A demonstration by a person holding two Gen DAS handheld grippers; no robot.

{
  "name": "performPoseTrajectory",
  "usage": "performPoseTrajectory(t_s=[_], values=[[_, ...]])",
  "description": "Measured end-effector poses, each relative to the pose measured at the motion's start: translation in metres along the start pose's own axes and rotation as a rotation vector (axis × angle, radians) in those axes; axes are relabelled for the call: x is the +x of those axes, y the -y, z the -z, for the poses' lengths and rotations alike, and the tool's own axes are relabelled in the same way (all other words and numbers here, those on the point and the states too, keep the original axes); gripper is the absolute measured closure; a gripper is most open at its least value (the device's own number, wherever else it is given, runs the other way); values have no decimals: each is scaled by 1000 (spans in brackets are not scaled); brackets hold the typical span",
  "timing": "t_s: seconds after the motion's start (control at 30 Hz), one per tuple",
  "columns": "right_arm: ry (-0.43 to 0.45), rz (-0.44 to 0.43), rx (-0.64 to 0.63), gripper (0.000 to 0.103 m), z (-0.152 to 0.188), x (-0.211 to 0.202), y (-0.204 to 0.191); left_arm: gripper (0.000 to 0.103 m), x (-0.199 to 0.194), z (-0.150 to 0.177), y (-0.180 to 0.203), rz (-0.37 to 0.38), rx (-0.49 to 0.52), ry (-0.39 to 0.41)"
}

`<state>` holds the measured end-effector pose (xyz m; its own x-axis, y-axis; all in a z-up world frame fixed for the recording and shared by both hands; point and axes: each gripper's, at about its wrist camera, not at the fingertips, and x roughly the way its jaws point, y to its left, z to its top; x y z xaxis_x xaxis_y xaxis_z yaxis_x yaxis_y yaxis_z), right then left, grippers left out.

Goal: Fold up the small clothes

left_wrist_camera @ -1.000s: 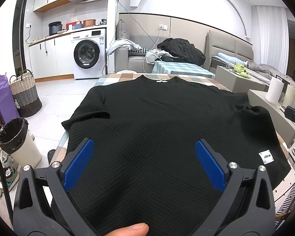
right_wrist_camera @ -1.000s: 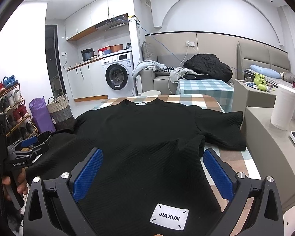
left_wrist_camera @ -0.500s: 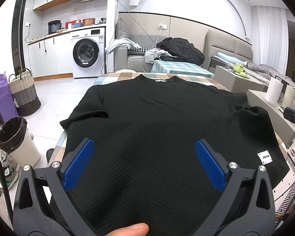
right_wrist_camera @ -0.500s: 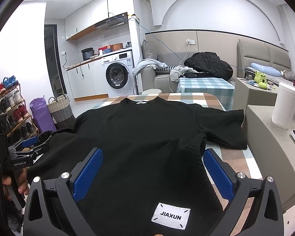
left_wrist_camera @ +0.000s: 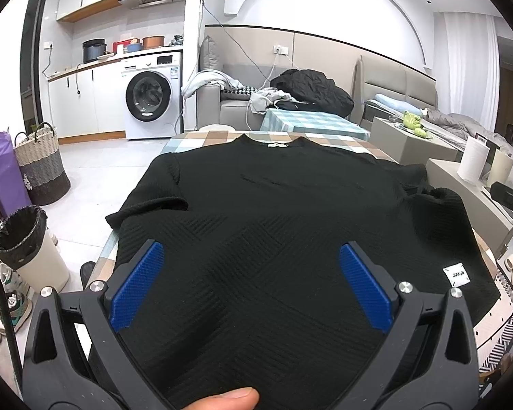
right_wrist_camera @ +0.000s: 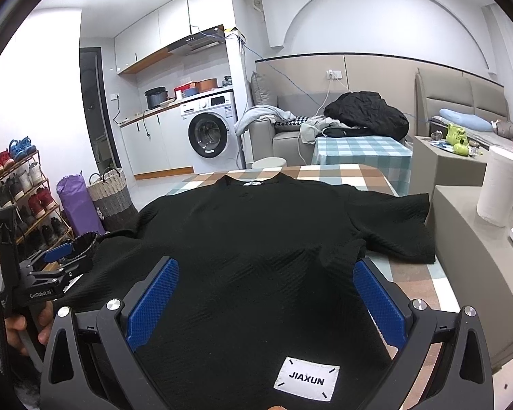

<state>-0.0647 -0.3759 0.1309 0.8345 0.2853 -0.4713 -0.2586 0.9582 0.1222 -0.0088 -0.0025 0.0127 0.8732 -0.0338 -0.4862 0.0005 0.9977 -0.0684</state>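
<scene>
A black textured short-sleeved top (left_wrist_camera: 273, 212) lies spread flat on a checked table (left_wrist_camera: 201, 136), collar at the far end, white JIAXUN label (right_wrist_camera: 306, 378) near its hem. My left gripper (left_wrist_camera: 251, 283) is open, hovering over the lower left part of the top. My right gripper (right_wrist_camera: 265, 299) is open over the hem on the right side, with the label just below it. The top also shows in the right wrist view (right_wrist_camera: 256, 232). The left gripper shows from the side in the right wrist view (right_wrist_camera: 56, 256).
A bin with a black liner (left_wrist_camera: 27, 239) and a woven basket (left_wrist_camera: 41, 167) stand on the floor left of the table. A grey side unit with paper rolls (right_wrist_camera: 499, 188) stands to the right. A sofa with clothes (left_wrist_camera: 290, 92) is behind.
Both grippers have moved slightly back toward the hem and a little lower; the top sits a bit further up in both views. Both stay open.
</scene>
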Motion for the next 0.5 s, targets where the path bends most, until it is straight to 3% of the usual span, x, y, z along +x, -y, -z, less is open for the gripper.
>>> performPoseTrajectory(t_s=[0.23,0.5], values=[[20,2,-3,0,-5,-2,-4,1,-2,0,0,-1,-1,-1],[-20,28,4,0,-13,10,-6,1,3,-9,-4,6,-5,-27]])
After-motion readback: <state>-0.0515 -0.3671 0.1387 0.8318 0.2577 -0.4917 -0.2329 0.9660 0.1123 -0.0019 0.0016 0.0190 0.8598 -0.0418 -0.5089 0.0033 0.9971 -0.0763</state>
